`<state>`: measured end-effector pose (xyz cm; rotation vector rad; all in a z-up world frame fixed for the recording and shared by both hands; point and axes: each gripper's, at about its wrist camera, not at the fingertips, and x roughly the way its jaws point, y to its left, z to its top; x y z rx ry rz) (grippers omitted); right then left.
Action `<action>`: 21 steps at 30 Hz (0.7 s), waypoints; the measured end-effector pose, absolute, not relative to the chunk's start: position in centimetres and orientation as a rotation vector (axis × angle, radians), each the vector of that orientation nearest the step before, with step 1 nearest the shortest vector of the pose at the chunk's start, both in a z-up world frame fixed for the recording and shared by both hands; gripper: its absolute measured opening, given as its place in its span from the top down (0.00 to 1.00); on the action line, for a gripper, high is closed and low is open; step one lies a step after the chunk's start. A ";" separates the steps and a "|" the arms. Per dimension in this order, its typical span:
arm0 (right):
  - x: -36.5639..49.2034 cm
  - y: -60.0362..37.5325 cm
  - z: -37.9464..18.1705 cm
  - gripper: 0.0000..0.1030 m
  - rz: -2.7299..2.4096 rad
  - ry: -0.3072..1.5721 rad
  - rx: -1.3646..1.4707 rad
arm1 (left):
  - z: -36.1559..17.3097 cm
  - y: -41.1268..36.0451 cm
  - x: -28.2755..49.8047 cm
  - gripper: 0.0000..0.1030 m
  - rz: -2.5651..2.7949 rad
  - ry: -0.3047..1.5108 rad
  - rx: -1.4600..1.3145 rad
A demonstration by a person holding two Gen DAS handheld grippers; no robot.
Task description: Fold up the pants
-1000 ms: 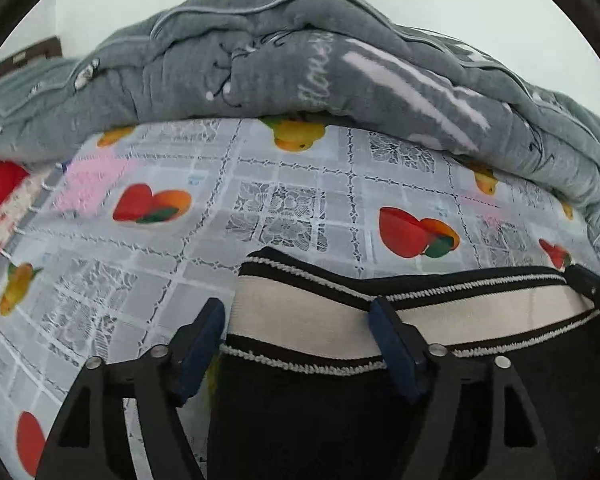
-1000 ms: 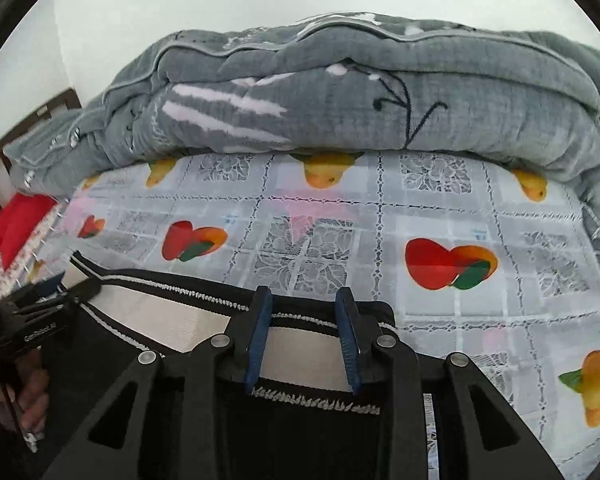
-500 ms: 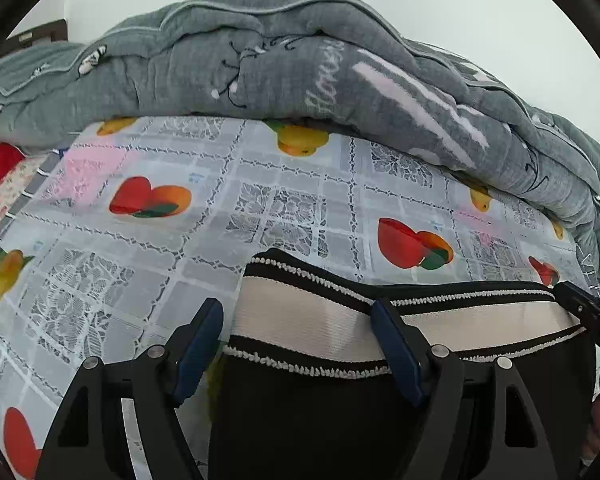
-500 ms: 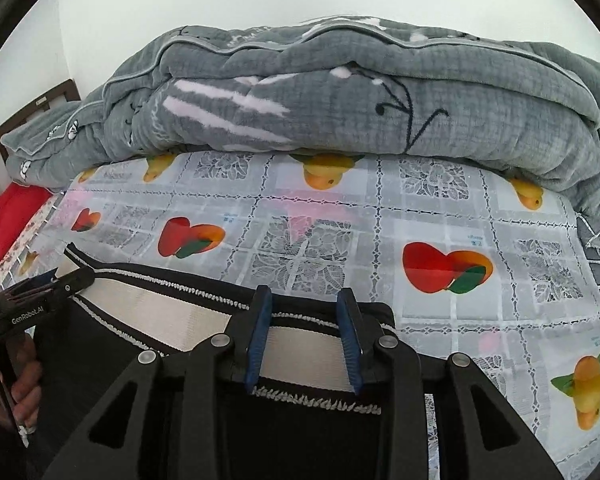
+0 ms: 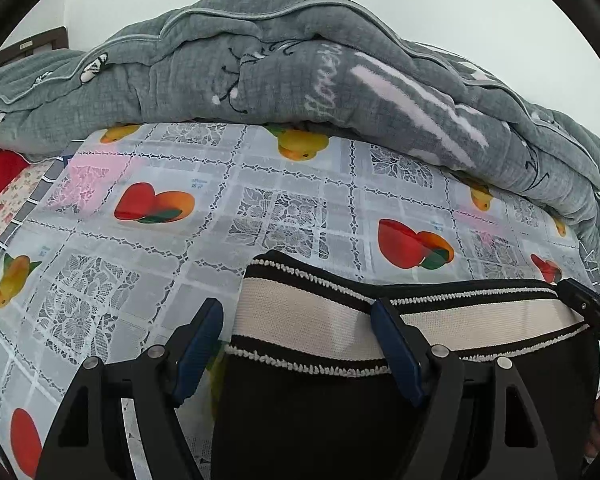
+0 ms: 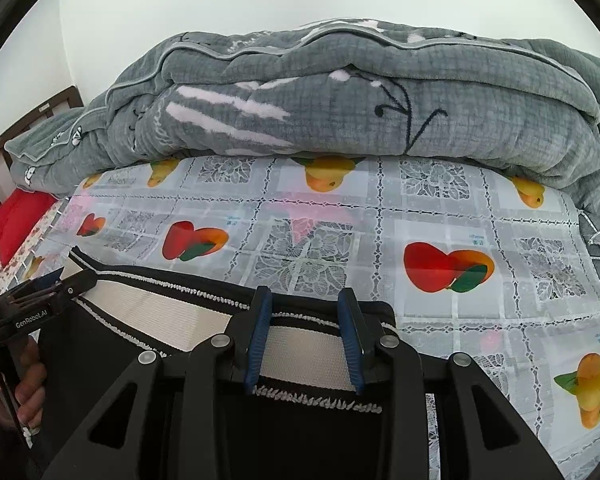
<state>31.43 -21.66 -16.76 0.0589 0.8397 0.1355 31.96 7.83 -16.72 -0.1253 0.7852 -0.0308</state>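
Note:
Black pants (image 5: 320, 420) with a cream, black-edged waistband (image 5: 300, 322) lie on the fruit-print cloth. My left gripper (image 5: 296, 344) is wide open over the waistband's left corner, one finger off the cloth's edge, one finger on the band. My right gripper (image 6: 305, 340) has its jaws partly closed around the waistband's right end (image 6: 304, 354); whether they pinch it I cannot tell. The left gripper also shows at the left of the right wrist view (image 6: 40, 300), and the right gripper's tip shows at the right edge of the left wrist view (image 5: 588, 304).
A bulky grey quilt (image 5: 280, 72) is piled across the far side of the bed and shows in the right wrist view (image 6: 340, 96). A red pillow (image 6: 16, 220) lies at the far left. The fruit-print cloth (image 5: 140, 208) covers the bed.
Both grippers have shifted slightly with the waistband; the view has tilted a little. Jaw openings look the same.

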 end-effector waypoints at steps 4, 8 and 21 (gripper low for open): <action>31.4 -21.6 -16.8 0.67 0.136 0.840 0.059 | -16.8 7.9 32.0 0.26 -0.032 0.788 -0.127; 31.5 -21.6 -16.7 0.67 0.136 0.840 0.059 | -16.8 7.9 32.0 0.26 -0.033 0.789 -0.128; 31.4 -21.6 -16.8 0.67 0.138 0.841 0.060 | -16.9 8.0 32.1 0.25 -0.036 0.796 -0.137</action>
